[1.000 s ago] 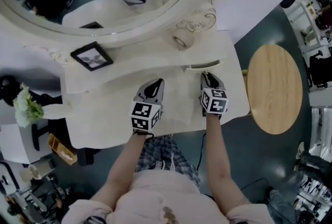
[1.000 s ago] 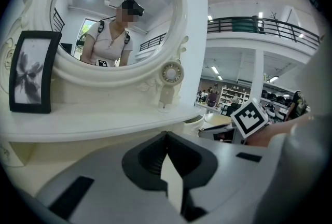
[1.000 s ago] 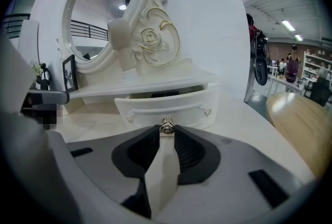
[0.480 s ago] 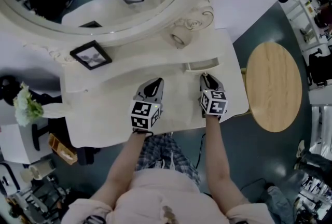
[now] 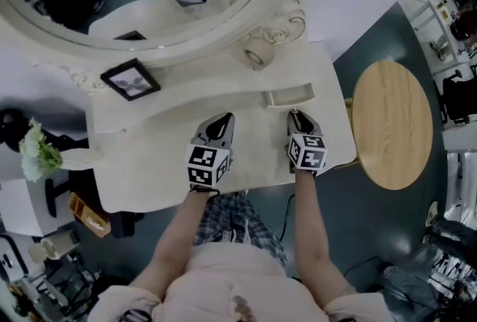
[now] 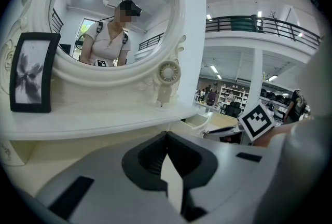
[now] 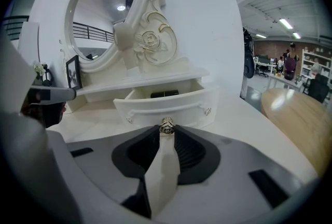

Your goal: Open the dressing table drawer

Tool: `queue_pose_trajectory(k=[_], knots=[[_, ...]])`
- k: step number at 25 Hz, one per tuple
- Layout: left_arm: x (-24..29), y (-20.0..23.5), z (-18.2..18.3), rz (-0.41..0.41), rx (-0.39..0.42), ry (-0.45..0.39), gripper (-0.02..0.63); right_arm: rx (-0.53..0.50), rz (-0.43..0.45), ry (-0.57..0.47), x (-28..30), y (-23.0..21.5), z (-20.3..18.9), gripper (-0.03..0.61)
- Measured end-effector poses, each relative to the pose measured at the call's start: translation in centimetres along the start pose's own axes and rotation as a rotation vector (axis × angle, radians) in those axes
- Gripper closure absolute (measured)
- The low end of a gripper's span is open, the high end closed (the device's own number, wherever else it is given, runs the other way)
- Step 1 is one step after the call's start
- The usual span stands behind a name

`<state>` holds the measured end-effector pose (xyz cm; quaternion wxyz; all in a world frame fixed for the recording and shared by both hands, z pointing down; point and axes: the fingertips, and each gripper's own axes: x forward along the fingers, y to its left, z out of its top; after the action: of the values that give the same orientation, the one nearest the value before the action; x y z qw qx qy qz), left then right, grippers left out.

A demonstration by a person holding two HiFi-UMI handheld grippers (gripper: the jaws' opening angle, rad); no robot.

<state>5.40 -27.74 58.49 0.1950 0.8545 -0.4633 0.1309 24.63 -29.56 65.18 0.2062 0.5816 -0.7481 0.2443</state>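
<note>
The right gripper (image 7: pixel 166 133) is pinching the knob (image 7: pixel 166 126) of the partly open drawer (image 7: pixel 155 104) in its jaws. Pulling straight back and slowly is looking best. The left gripper (image 6: pixel 166 137) is sitting with jaws together, empty.

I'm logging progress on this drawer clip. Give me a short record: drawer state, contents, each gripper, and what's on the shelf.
drawer: small white curved-front drawer of the dressing table, partly pulled out
contents: one dark object, kind unclear
right gripper: shut on the small metal knob at the drawer's front
left gripper: shut, nothing between its jaws
shelf: black picture frame
</note>
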Motion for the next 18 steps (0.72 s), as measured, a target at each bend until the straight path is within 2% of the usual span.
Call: queue_pose_trajectory(k=[14,18], knots=[[-0.18,0.02,-0.12,-0.002,0.003,0.003,0.588,0.002,0.006,-0.005,-0.08,-0.05,0.01,0.461],[-0.35,0.1,0.06,0.001,0.007,0.002,0.588,0.01,0.033,-0.016,-0.27,0.31,0.24,0.345]])
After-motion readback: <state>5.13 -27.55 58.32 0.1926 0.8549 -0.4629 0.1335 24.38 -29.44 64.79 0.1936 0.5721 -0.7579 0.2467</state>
